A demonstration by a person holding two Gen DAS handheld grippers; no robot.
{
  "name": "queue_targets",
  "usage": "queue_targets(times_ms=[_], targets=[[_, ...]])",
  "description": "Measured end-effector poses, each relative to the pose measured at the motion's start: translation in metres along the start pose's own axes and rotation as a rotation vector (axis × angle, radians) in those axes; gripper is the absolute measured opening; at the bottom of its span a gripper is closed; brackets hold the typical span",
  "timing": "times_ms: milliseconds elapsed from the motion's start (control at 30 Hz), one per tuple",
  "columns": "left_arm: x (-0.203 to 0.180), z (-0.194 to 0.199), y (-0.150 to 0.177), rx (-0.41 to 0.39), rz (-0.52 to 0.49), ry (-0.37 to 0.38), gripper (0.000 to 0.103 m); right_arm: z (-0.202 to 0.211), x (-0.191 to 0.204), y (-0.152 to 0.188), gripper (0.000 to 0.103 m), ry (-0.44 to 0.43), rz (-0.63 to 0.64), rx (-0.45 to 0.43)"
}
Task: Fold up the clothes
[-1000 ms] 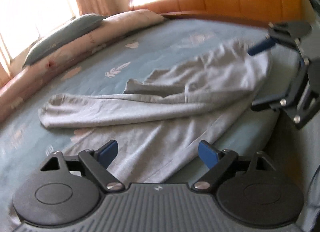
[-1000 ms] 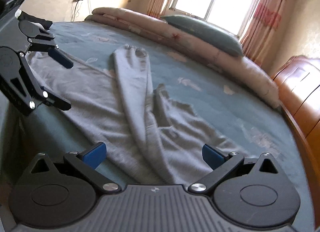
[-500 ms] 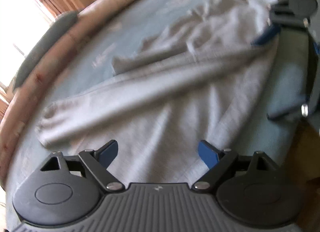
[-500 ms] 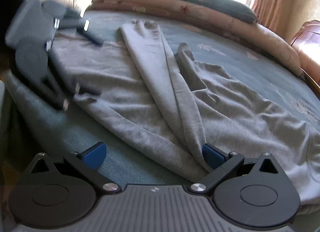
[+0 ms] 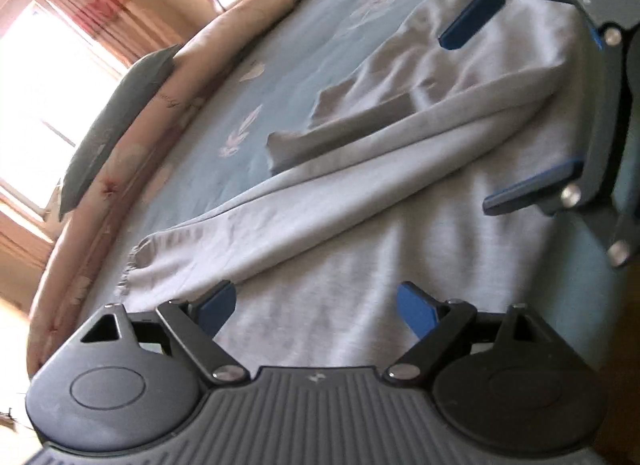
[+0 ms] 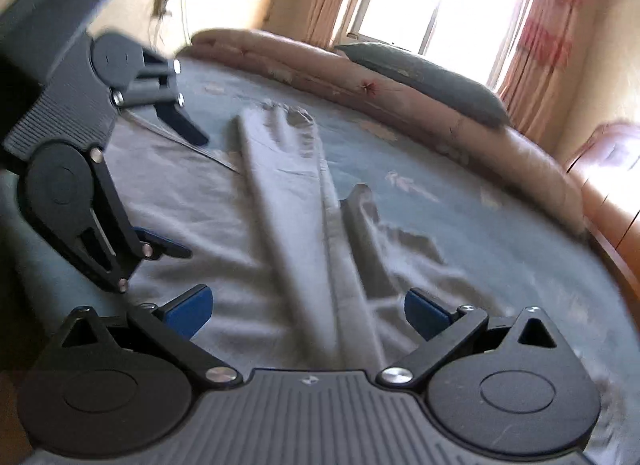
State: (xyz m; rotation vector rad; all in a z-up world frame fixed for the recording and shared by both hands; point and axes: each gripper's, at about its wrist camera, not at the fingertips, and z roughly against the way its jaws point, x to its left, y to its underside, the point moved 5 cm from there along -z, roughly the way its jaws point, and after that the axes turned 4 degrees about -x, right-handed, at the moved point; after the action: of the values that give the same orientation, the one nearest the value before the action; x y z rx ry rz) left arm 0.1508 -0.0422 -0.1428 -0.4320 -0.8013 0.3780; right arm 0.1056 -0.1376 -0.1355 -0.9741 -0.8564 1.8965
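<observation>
Left wrist view: both the left hand-held gripper (image 5: 316, 307) and right hand-held gripper (image 5: 486, 115) are held apart over the grey sweatshirt (image 5: 360, 225) spread on the bed (image 5: 304, 49).

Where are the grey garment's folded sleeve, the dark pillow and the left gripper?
folded sleeve (image 5: 320, 201): left wrist view, mid-length of sleeve.
dark pillow (image 6: 432, 77): right wrist view, its top face.
left gripper (image 5: 316, 307): left wrist view, between its open fingers.

Grey garment's (image 6: 224, 225) near hem hidden behind right gripper (image 6: 308, 311); far wall motion-blurred.
</observation>
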Motion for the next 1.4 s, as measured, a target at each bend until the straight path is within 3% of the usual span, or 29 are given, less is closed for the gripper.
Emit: queue_targets(times_ms=[133,200,333,400,567,1000,1200,1400], targets=[[-0.002,-0.004,0.008,-0.003,-0.034,-0.046,0.088,-0.034,0.012,0.010,0.103,0.028,0.102,0.107],[-0.007,0.002,0.015,-0.019,-0.050,-0.057,0.088,-0.028,0.015,0.016,0.103,0.024,0.097,0.075],[0.000,-0.001,0.018,-0.026,0.003,-0.066,0.094,-0.029,-0.002,0.030,0.103,0.003,-0.145,0.114],[0.004,-0.003,0.020,-0.029,0.029,-0.071,0.099,-0.027,-0.006,0.033,0.103,-0.013,-0.202,0.123],[0.008,-0.002,0.023,-0.035,0.067,-0.066,0.101,-0.023,0.006,0.028,0.103,0.050,-0.081,0.110],[0.001,0.008,0.030,-0.065,0.048,-0.093,0.101,-0.016,0.019,0.022,0.103,0.133,-0.004,0.109],[0.003,0.019,0.030,-0.073,0.006,-0.046,0.101,-0.001,0.016,0.022,0.103,0.096,-0.023,0.112],[0.023,0.001,0.022,-0.073,0.089,-0.077,0.101,0.001,-0.009,0.013,0.103,0.134,-0.109,0.061]])
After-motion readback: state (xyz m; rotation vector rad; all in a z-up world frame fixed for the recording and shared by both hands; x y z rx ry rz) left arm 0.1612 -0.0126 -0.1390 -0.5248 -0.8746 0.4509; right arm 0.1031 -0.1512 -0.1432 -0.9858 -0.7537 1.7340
